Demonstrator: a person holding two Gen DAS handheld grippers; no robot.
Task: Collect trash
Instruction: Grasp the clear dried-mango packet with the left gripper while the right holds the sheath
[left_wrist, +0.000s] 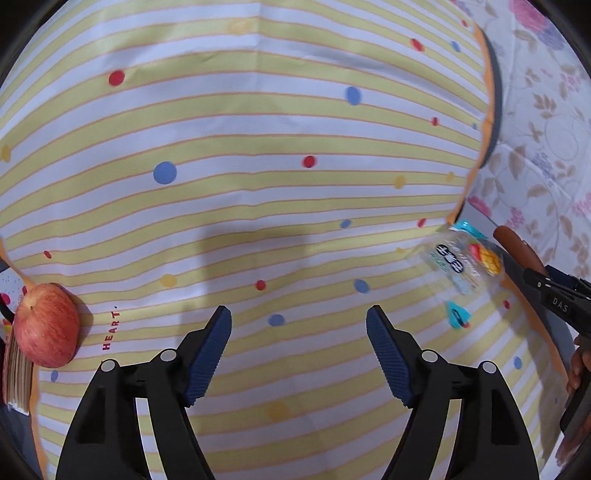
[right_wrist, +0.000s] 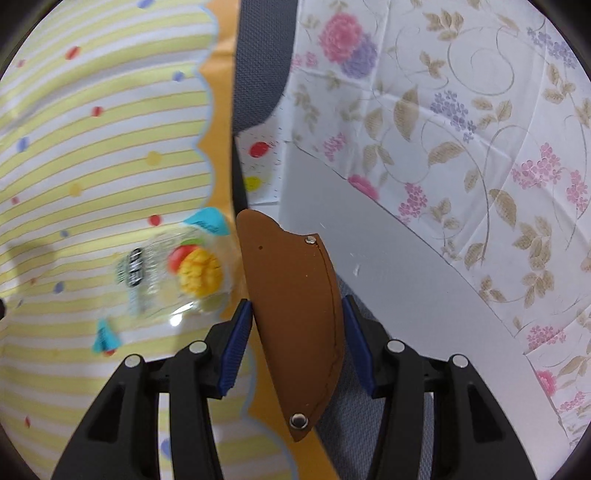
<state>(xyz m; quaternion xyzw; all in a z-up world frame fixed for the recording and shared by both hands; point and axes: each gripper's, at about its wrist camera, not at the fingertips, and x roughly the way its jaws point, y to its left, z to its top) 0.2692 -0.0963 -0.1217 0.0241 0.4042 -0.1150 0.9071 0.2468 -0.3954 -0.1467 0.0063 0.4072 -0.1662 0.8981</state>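
Left tongs (left_wrist: 299, 354) apart, nothing between the pads, over the yellow-striped dotted cloth (left_wrist: 236, 192) on the tabletop. Clear snack wrapper (left_wrist: 465, 262) with fruit print lies near the cloth's right scalloped edge, apart from both tongs. Right tongs (right_wrist: 295, 343) clamped on a brown leather sheath (right_wrist: 295, 314), just right of the wrapper. Red apple (left_wrist: 46, 325) at near left.

The clear snack wrapper (left_wrist: 467, 260) is motion-blurred in both views, its black lettering unreadable. Left of the wrapper, the apple (left_wrist: 46, 325) is clipped by the frame edge, hiding part of a stack of paper (left_wrist: 14, 376). Right of the wrapper, a hand (left_wrist: 580, 365) is cut off.
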